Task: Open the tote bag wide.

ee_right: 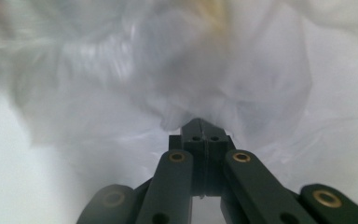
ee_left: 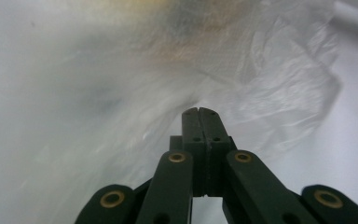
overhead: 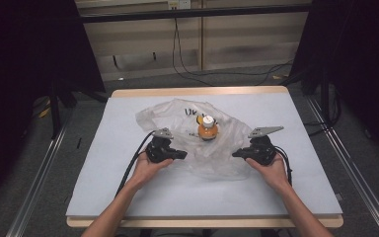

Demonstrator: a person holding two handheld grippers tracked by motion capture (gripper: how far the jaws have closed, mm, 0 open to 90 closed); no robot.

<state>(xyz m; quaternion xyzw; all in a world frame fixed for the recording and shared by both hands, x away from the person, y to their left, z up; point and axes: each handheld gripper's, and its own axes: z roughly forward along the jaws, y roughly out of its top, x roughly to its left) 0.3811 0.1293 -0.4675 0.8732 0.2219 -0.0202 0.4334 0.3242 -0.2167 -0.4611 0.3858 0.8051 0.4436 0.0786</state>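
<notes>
You had both grippers pinched on the clear plastic bag [overhead: 197, 133], one at each side, and that looked deliberate — holding two opposite edges lets you spread or lift the film without it collapsing. Your left gripper [overhead: 181, 155] pointed in from the bag's left edge, its jaws pressed flat together; in the left gripper view the tips [ee_left: 199, 113] met with no gap, right at the wrinkled film, and I judged a thin fold was caught between them, though the film was too sheer to be sure. Your right gripper [overhead: 237, 154] mirrored it from the right side; in the right gripper view its closed tips [ee_right: 199, 125] were partly covered by a flap of the bag [ee_right: 168, 84], which suggested a real grip there.

The bag lay crumpled near the middle of the grey mat [overhead: 128, 197], toward its far half, and the small orange bottle with the white cap [overhead: 208, 127] stood inside it, between your two grippers and a little beyond them. It seemed upright, so any pull would have had to stay even, or it could tip.

You had room — bare mat stretched on the near side and out to both side edges of the table [overhead: 202, 91]. The far edge was closer to the bag, so drawing toward yourself was the safer direction.
</notes>
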